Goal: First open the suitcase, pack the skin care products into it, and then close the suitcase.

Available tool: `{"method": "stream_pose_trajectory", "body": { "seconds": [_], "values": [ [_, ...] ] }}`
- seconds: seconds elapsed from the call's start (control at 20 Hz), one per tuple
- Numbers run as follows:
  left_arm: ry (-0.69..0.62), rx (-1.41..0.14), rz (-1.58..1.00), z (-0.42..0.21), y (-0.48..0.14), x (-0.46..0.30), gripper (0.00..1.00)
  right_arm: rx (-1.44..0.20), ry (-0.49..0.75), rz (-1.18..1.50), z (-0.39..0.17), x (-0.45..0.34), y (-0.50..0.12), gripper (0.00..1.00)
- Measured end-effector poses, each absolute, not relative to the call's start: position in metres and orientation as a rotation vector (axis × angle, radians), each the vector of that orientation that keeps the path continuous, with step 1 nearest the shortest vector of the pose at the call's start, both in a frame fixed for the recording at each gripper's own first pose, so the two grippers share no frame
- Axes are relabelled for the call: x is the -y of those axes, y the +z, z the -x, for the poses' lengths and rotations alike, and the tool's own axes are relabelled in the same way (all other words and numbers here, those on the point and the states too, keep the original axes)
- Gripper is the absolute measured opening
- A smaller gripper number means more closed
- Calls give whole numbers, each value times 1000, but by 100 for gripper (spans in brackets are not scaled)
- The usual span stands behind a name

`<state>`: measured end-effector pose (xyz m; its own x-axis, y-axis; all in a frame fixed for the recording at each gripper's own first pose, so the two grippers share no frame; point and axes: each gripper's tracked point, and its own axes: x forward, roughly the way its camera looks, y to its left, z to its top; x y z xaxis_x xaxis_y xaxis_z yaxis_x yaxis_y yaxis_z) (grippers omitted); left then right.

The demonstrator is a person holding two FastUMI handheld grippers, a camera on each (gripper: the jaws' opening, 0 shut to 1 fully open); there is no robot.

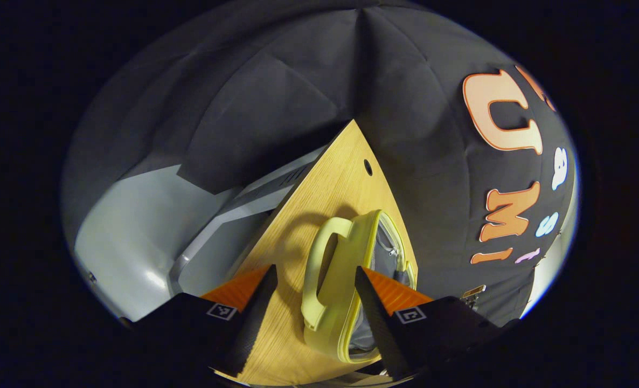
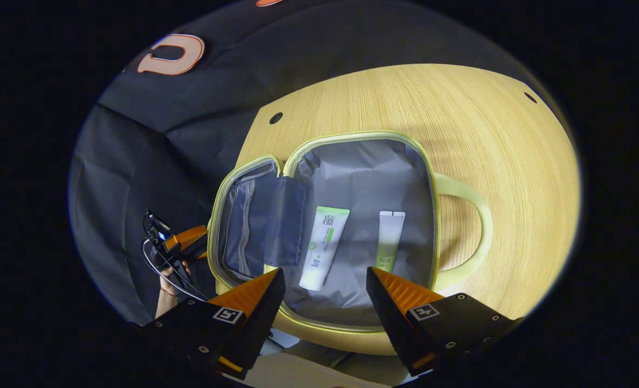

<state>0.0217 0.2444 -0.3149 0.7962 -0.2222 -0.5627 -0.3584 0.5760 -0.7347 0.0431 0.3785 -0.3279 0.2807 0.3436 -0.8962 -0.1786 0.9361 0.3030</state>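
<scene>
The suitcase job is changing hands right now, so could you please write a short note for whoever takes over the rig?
Left gripper: open, holding nothing, beside the suitcase at its handle.
Right gripper: open, empty, above the open case.
Things: the case lies open on the wooden table, lid flap folded out. Two skin care tubes lie inside on the grey lining: a white and green tube and a paler tube.
Done: opened, two tubes packed.
Left: fold the lid over and close the case.

2 tubes (image 2: 324,245) side by side in open suitcase (image 2: 352,167) on table (image 2: 502,161).
</scene>
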Motion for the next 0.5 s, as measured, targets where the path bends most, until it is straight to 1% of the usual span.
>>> {"method": "stream_pose_trajectory", "body": {
  "seconds": [0.05, 0.15, 0.2, 0.25, 0.3, 0.5],
  "values": [
    [88, -674, 982, -25, -318, -243, 82, -1242, 351, -164, -43, -379, -328, 96],
    [90, -690, 1009, -28, -323, -240, 82, -1242, 350, -173, -43, -380, -328, 96],
    [163, -694, 998, -30, -333, -250, 49, -1243, 349, -174, -42, -379, -327, 96],
    [158, -724, 1007, -24, -334, -247, 17, -1244, 351, -175, -43, -379, -327, 96],
    [156, -714, 1015, -28, -331, -244, 14, -1243, 353, -177, -42, -378, -325, 96],
    [149, -724, 940, -26, -318, -238, 14, -1235, 355, -186, -44, -375, -324, 96]
  ]
}}
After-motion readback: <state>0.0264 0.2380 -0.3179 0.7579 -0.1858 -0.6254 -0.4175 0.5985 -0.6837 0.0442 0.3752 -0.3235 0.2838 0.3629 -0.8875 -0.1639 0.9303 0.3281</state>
